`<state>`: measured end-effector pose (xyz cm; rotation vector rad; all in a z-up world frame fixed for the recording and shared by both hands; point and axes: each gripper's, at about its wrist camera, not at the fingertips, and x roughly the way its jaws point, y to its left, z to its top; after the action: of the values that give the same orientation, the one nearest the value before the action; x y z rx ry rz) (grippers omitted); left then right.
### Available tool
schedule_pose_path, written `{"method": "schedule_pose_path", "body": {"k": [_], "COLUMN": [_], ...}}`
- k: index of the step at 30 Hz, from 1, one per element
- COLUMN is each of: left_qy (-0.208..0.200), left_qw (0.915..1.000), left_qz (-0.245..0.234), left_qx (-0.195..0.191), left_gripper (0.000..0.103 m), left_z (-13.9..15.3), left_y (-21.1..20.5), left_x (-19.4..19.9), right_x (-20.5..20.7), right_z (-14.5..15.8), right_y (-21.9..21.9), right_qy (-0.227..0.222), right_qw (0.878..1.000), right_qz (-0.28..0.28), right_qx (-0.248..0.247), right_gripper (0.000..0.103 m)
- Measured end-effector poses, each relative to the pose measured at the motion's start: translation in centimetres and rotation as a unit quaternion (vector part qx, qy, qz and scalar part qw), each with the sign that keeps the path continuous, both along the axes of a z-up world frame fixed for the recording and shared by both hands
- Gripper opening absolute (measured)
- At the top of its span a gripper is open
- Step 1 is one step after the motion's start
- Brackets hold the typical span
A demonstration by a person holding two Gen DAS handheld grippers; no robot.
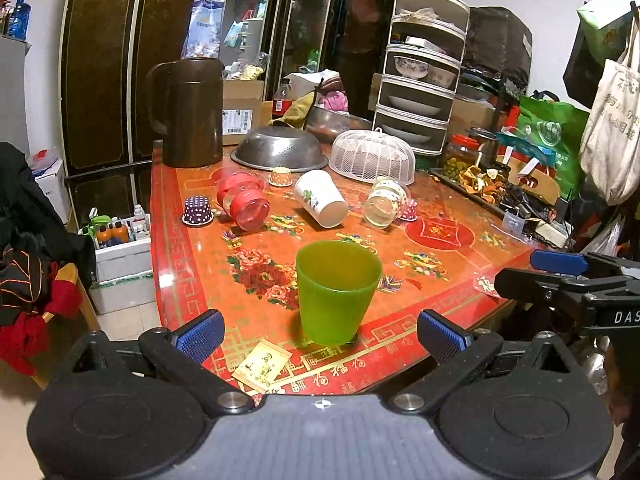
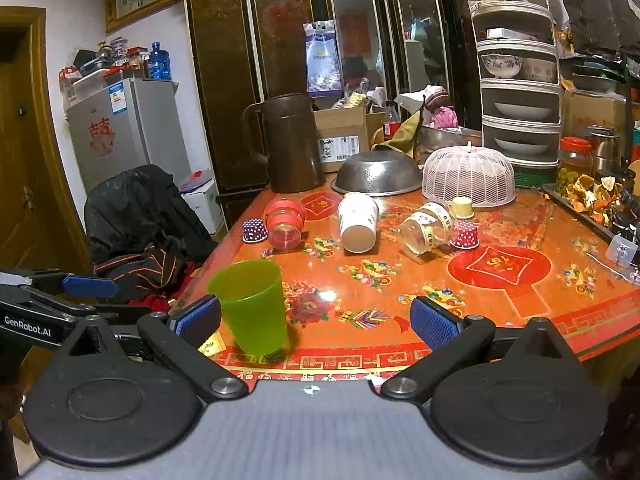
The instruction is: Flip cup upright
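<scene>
Green cup: translucent plastic, standing upright with its mouth up near the front edge of the bench, a little in from the near corner
Left gripper: jaws spread wide with nothing between them; the green cup stands just ahead, between the lines of the two blue pads, touching neither
Right gripper: jaws also wide apart and empty; the green cup sits just beside its left pad, and contact cannot be told from this view
Bench surface: glossy red and orange cover with flower prints and gold border
Red cup: lying on its side behind the green cup, mouth toward the camera
White paper cup: on its side, just right of the red cup
Clear cup: on its side, banded with tape, right of the paper cup
Purple dotted cupcake case: upside down, left of the red cup
Brown jug: upright at the far left corner of the bench
Steel colander: upside down at the back
White mesh food cover: dome down, right of the colander
</scene>
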<state>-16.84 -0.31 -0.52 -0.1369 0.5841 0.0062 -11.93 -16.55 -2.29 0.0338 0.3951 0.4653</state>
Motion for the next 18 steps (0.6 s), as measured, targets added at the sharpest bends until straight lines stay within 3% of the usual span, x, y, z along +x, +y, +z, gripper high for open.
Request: {"method": "schedule_pose_path", "body": {"k": [18], "left_qy": [0.004], "left_qw": [0.9999], "left_qz": [0.006], "left_qx": [0.011], "left_gripper": [0.103], "left_z": [0.02], "left_y": [-0.56], "left_x": [0.56], "right_x": [0.46], "right_z": [-0.1], "right_y": [-0.18], "right_qy": [0.009], "right_qw": [1.0], "right_qz": [-0.001], "right_qx": [-0.001], "right_gripper": [0.102]}}
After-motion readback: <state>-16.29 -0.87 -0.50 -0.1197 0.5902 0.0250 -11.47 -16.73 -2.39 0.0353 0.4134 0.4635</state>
